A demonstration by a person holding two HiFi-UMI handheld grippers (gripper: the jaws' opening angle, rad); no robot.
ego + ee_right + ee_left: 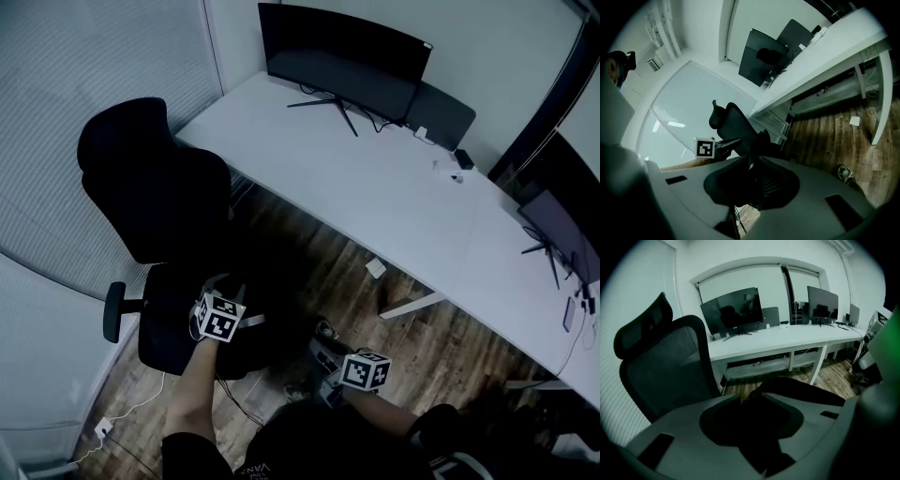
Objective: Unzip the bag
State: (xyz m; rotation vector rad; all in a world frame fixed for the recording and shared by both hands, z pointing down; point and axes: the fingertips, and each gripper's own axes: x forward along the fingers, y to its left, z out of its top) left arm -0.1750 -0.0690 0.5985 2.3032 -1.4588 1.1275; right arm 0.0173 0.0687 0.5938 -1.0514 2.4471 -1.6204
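Observation:
A black bag (281, 323) rests on the seat of the black office chair (155, 187), hard to make out in the dim head view. My left gripper (249, 321) is at the bag's left side. In the left gripper view its jaws (750, 397) stand apart, with dark bag fabric (801, 390) between and beyond them and not pinched. My right gripper (328, 380) comes at the bag from the right. In the right gripper view its tips (753, 161) meet on a small pale zipper pull (752, 166), with a ribbed zipper line (765, 183) below. The left gripper (726, 143) shows there too.
A long white desk (394, 187) carries a monitor (337, 56) and a second screen (562, 230) at the right. The wood floor (309, 253) has a paper scrap (375, 268), a shoe (325, 329), and a white cable and power strip (108, 427). A frosted wall (56, 141) stands left.

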